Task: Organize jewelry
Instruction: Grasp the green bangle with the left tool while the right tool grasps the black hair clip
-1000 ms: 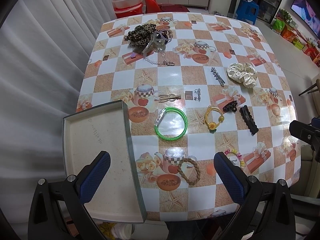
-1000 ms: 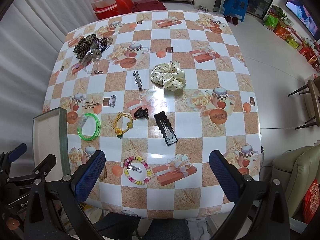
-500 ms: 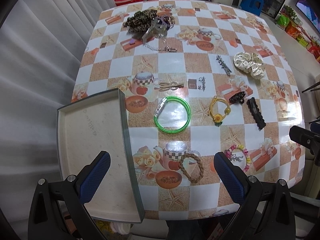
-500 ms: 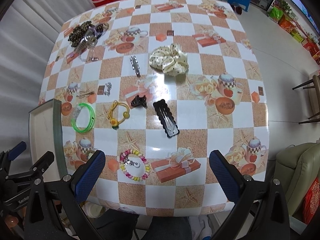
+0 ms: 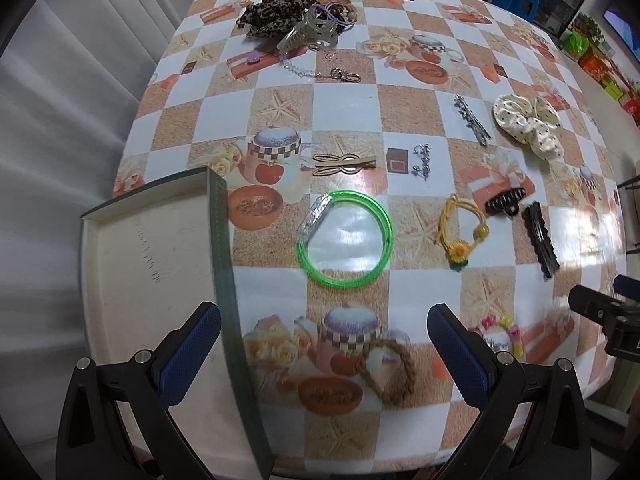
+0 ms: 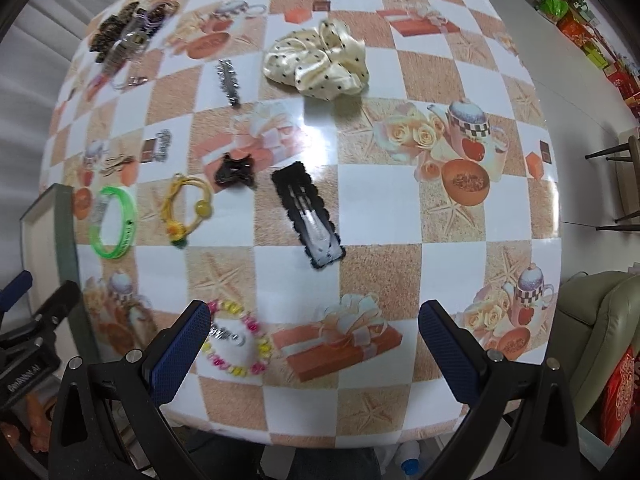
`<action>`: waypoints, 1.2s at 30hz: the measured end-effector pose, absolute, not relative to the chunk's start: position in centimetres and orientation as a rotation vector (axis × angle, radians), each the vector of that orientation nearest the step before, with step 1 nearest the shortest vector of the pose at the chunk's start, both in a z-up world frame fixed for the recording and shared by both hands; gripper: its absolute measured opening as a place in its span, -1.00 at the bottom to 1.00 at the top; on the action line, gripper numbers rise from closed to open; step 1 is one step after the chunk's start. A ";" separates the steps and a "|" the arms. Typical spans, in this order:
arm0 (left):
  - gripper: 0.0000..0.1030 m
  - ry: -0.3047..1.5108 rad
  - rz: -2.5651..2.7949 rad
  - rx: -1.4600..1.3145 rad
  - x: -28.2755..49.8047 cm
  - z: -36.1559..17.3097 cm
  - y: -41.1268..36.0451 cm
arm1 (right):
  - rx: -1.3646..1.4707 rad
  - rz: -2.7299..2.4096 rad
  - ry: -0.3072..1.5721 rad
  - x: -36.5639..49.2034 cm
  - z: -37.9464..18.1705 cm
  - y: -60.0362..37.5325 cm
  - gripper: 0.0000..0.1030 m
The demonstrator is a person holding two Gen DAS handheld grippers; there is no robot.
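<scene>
Jewelry (image 5: 344,240) scattered beside tray (image 5: 218,216)

Table (image 5: 344,108) w/ tray (image 5: 218,240), jewelry (image 5: 344,240)

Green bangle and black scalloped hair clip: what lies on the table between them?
The yellow sunflower hair tie lies between the green bangle and the black scalloped hair clip; the small black claw clip sits just behind that line. The left wrist view shows it best.
</scene>
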State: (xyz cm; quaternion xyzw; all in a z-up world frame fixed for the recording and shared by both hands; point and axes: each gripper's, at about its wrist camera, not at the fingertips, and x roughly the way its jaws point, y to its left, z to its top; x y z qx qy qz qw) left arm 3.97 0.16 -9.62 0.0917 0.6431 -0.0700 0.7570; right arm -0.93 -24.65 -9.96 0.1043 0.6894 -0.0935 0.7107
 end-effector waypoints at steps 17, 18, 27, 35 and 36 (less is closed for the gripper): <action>0.59 1.432 -0.224 0.242 6.5 -15.6 -2.9 | 0.107 -0.178 1.522 3.0 -15.7 -24.3 0.99; 0.59 1.416 -0.227 0.262 6.5 -15.7 -3.2 | 0.103 -0.176 1.520 3.0 -16.1 -24.2 0.98; 0.38 1.446 -0.249 0.225 6.9 -17.0 -4.1 | 0.105 -0.170 1.513 3.1 -18.3 -23.1 0.82; -0.67 1.428 -0.303 0.210 5.8 -16.5 -3.9 | 0.084 -0.153 1.477 2.8 -16.7 -22.5 0.15; -0.75 1.429 -0.306 0.202 5.8 -16.4 -3.9 | 0.082 -0.148 1.472 2.8 -16.6 -22.3 0.02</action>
